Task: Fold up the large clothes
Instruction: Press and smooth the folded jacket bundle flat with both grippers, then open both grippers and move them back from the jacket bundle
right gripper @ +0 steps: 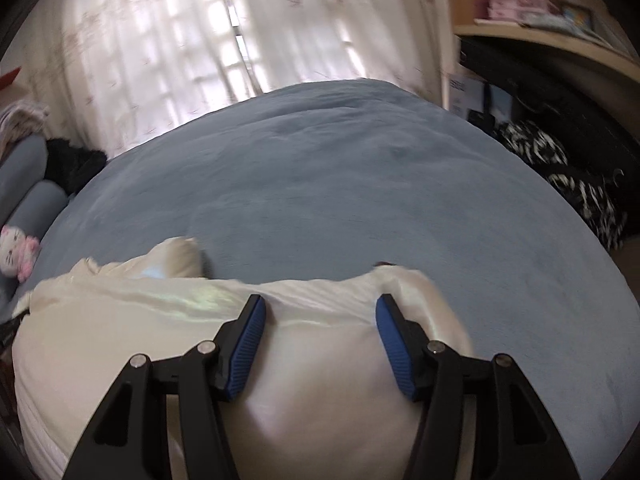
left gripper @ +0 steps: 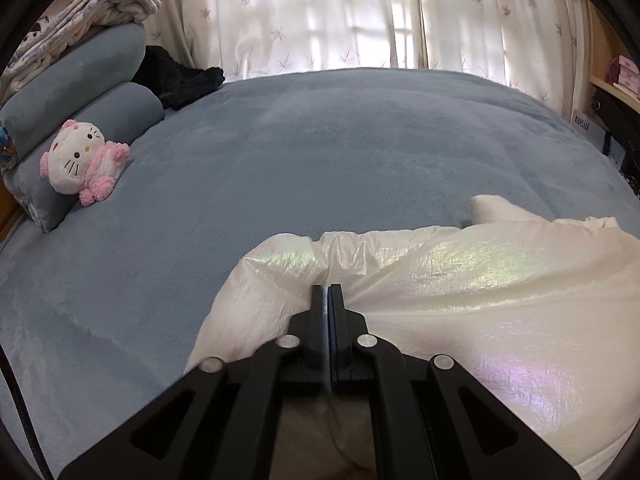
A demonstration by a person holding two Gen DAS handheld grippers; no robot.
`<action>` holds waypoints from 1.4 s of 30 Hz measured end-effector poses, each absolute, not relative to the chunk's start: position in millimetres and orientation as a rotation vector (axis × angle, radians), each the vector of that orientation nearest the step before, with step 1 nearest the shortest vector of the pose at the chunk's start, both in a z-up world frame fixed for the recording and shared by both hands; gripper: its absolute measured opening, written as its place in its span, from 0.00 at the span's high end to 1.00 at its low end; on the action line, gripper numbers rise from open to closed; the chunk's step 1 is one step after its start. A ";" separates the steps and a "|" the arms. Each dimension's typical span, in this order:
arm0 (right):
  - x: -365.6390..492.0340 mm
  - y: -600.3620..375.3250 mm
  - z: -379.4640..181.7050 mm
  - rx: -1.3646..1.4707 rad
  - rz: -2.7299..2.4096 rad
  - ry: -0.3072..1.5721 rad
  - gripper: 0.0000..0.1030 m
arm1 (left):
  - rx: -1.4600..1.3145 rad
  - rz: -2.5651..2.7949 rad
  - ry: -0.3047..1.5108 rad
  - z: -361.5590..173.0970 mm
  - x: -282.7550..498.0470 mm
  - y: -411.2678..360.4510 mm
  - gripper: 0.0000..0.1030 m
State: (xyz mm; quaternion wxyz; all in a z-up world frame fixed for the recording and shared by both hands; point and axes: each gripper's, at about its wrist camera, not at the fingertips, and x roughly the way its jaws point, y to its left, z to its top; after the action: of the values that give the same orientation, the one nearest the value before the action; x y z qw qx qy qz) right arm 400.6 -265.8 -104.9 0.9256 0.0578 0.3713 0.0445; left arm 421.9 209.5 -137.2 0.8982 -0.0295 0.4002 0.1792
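A large white, shiny puffy jacket (left gripper: pixel 480 288) lies on the near part of the blue-grey bed (left gripper: pixel 320 152). My left gripper (left gripper: pixel 329 292) is shut on a fold of the jacket at its left part. In the right wrist view the jacket (right gripper: pixel 120 320) spreads below my right gripper (right gripper: pixel 320 312), which is open, its blue pads (right gripper: pixel 250 344) wide apart just above the jacket's right part. The right view is blurred by motion.
A pink and white plush cat (left gripper: pixel 82 162) leans on grey-blue pillows (left gripper: pixel 76 80) at the left, with a folded quilt (left gripper: pixel 80 8) on top and dark clothing (left gripper: pixel 180 76) beside. Curtains (left gripper: pixel 340 12) hang behind. A desk with shelves (right gripper: pixel 560 40) and a black-and-white bag (right gripper: pixel 572 184) stand right.
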 end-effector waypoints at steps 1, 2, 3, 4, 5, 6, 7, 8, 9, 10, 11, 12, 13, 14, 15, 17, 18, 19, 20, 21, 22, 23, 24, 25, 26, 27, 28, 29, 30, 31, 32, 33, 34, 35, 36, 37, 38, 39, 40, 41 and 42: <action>398.7 -264.9 -101.6 0.099 0.077 0.762 0.44 | -0.044 0.382 0.839 -134.8 421.8 209.1 0.92; 396.2 -263.7 -98.9 0.083 0.066 0.761 0.44 | -0.028 0.390 0.844 -132.4 420.9 206.7 0.87; 391.8 -262.2 -94.1 0.062 0.054 0.758 0.44 | -0.005 0.401 0.851 -128.8 418.7 204.6 0.83; 384.8 -260.2 -86.8 0.042 0.045 0.754 0.44 | 0.011 0.407 0.859 -122.9 413.9 202.5 0.73; 380.0 -260.1 -82.4 0.034 0.042 0.752 0.44 | 0.009 0.400 0.857 -117.0 408.1 200.5 0.61; 371.5 -259.0 -75.4 0.029 0.045 0.744 0.44 | 0.000 0.390 0.855 -109.7 402.0 199.0 0.57; 362.7 -257.2 -66.7 0.024 0.045 0.732 0.43 | -0.010 0.379 0.848 -103.2 395.3 196.7 0.53; 353.4 -254.1 -57.6 0.018 0.036 0.724 0.43 | -0.021 0.364 0.840 -94.4 386.2 192.8 0.50; 344.2 -250.2 -49.7 0.026 0.045 0.717 0.43 | -0.023 0.357 0.839 -86.7 378.0 187.8 0.50; 336.7 -246.4 -43.6 0.035 0.057 0.713 0.43 | -0.019 0.352 0.839 -80.7 371.2 182.6 0.48; 326.2 -239.3 -36.4 0.042 0.066 0.716 0.42 | -0.009 0.339 0.839 -73.5 362.2 174.0 0.43; 316.1 -232.4 -30.9 0.053 0.093 0.718 0.42 | 0.000 0.333 0.840 -69.4 355.4 167.3 0.39; 308.0 -225.1 -27.3 0.060 0.123 0.719 0.42 | 0.017 0.326 0.842 -63.4 344.5 155.4 0.34; 296.5 -213.2 -23.6 0.058 0.147 0.724 0.42 | 0.023 0.317 0.841 -60.6 338.2 147.8 0.33; 287.8 -206.1 -22.2 0.056 0.164 0.726 0.42 | 0.029 0.294 0.846 -57.6 327.2 135.5 0.33; 264.6 -179.9 -20.2 0.055 0.230 0.746 0.42 | 0.032 0.274 0.869 -56.7 312.7 118.2 0.33; 258.8 -172.3 -20.8 0.060 0.250 0.755 0.42 | 0.025 0.260 0.878 -57.7 302.8 107.4 0.33; 247.2 -160.3 -23.0 0.077 0.293 0.773 0.42 | 0.017 0.255 0.883 -58.9 296.1 100.6 0.33; 239.4 -152.2 -25.0 0.088 0.315 0.787 0.42 | 0.008 0.247 0.888 -61.4 289.1 94.4 0.33; 232.0 -145.7 -28.3 0.098 0.338 0.795 0.42 | -0.009 0.226 0.896 -65.7 280.3 85.5 0.33; 225.1 -139.9 -32.2 0.095 0.351 0.799 0.42 | -0.026 0.211 0.904 -70.0 273.2 78.4 0.33; 219.0 -135.5 -36.9 0.083 0.351 0.802 0.42 | -0.042 0.201 0.913 -75.2 267.8 71.6 0.33; 213.5 -132.3 -43.4 0.070 0.347 0.808 0.42 | -0.056 0.193 0.922 -81.7 262.5 67.1 0.33; 210.3 -130.3 -51.0 0.068 0.346 0.825 0.42 | -0.066 0.191 0.933 -88.2 258.7 63.2 0.33; 209.0 -129.8 -56.1 0.076 0.348 0.841 0.42 | -0.074 0.191 0.942 -93.5 257.1 59.9 0.33; 208.1 -130.2 -64.2 0.091 0.346 0.864 0.42 | -0.083 0.190 0.950 -99.9 254.3 56.0 0.33; 207.5 -131.1 -73.5 0.099 0.340 0.887 0.42 | -0.092 0.192 0.955 -106.0 252.6 53.0 0.33; 206.7 -132.0 -80.8 0.101 0.331 0.905 0.42 | -0.100 0.199 0.958 -111.3 251.7 50.9 0.33; 208.3 -135.7 -91.3 0.109 0.310 0.935 0.42 | -0.108 0.204 0.950 -114.4 251.0 50.7 0.33; 207.3 -139.1 -97.0 0.125 0.304 0.946 0.42 | -0.112 0.203 0.939 -116.1 249.9 50.5 0.33; 208.0 -145.7 -102.1 0.146 0.302 0.948 0.42 | -0.110 0.202 0.934 -117.6 250.9 51.5 0.33; 209.0 -151.4 -104.0 0.156 0.297 0.944 0.42 | -0.104 0.201 0.930 -118.9 251.0 52.2 0.33; 209.9 -156.9 -104.8 0.158 0.290 0.942 0.42 | -0.097 0.201 0.931 -119.8 252.0 55.4 0.32; 209.7 -161.5 -105.2 0.154 0.277 0.938 0.42 | -0.086 0.209 0.931 -120.2 252.2 59.6 0.31; 210.2 -171.3 -104.2 0.141 0.249 0.932 0.42 | -0.081 0.218 0.931 -120.5 251.7 63.9 0.31; 211.3 -180.1 -103.4 0.134 0.221 0.926 0.42 | -0.080 0.229 0.932 -121.0 251.8 70.4 0.31; 212.4 -187.2 -102.6 0.132 0.199 0.920 0.42 | -0.083 0.238 0.932 -120.8 251.4 75.6 0.31; 211.9 -198.6 -102.5 0.132 0.166 0.913 0.42 | -0.097 0.252 0.934 -122.0 248.0 83.8 0.30; 211.5 -215.2 -104.7 0.142 0.128 0.911 0.42 | -0.113 0.264 0.936 -123.2 245.2 90.5 0.26; 211.5 -226.4 -107.3 0.162 0.111 0.917 0.42 | -0.125 0.272 0.937 -124.4 242.2 96.7 0.24; 210.7 -236.0 -109.9 0.191 0.103 0.924 0.42 | -0.145 0.282 0.938 -126.1 238.8 102.8 0.24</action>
State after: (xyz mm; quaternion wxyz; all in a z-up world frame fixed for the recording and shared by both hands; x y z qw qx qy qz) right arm 210.7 -236.0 -109.9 0.8896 0.0919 0.4448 0.0494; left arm 238.8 102.8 -126.1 0.8799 -0.0697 0.4502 0.1354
